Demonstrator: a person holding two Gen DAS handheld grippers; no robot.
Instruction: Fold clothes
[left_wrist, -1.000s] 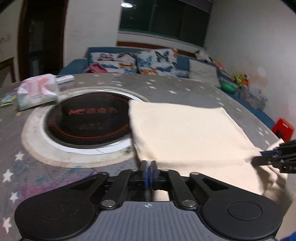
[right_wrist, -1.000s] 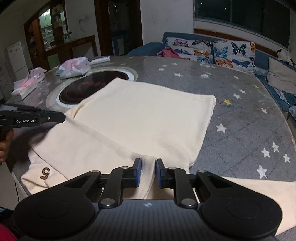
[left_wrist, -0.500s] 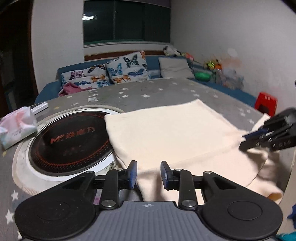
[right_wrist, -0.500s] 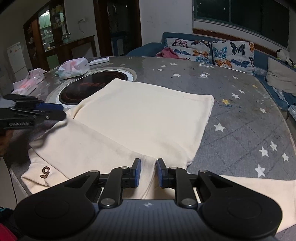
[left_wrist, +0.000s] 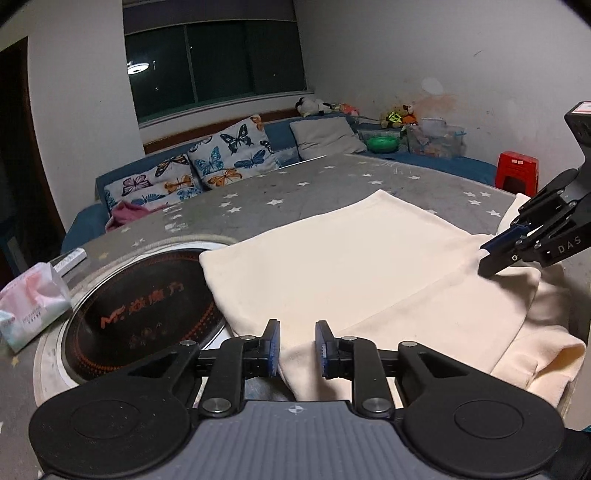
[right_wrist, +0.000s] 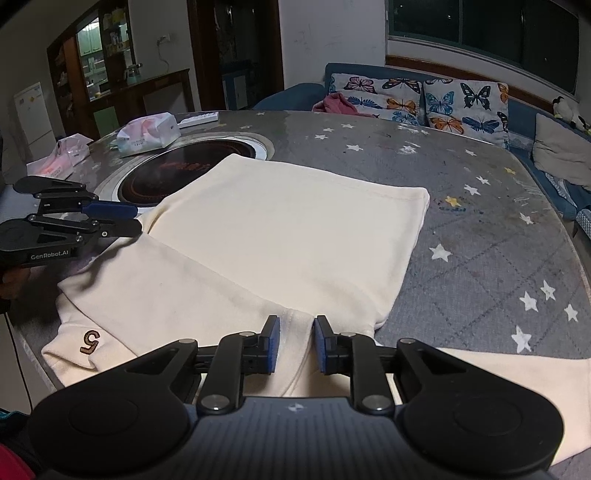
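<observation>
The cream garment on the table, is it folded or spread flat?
Folded: on the cream garment one layer lies doubled over another, its edge crossing the cloth.

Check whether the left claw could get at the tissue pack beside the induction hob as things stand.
Probably yes. The left claw is open over the cream garment's edge, and between it and the tissue pack lies only the flat hob.

Your left claw (left_wrist: 296, 345) sits low with its jaws parted, nothing pinched between the blue pads. Your right claw (right_wrist: 296, 343) matches it, jaws apart and level, both claws angled toward each other.
</observation>
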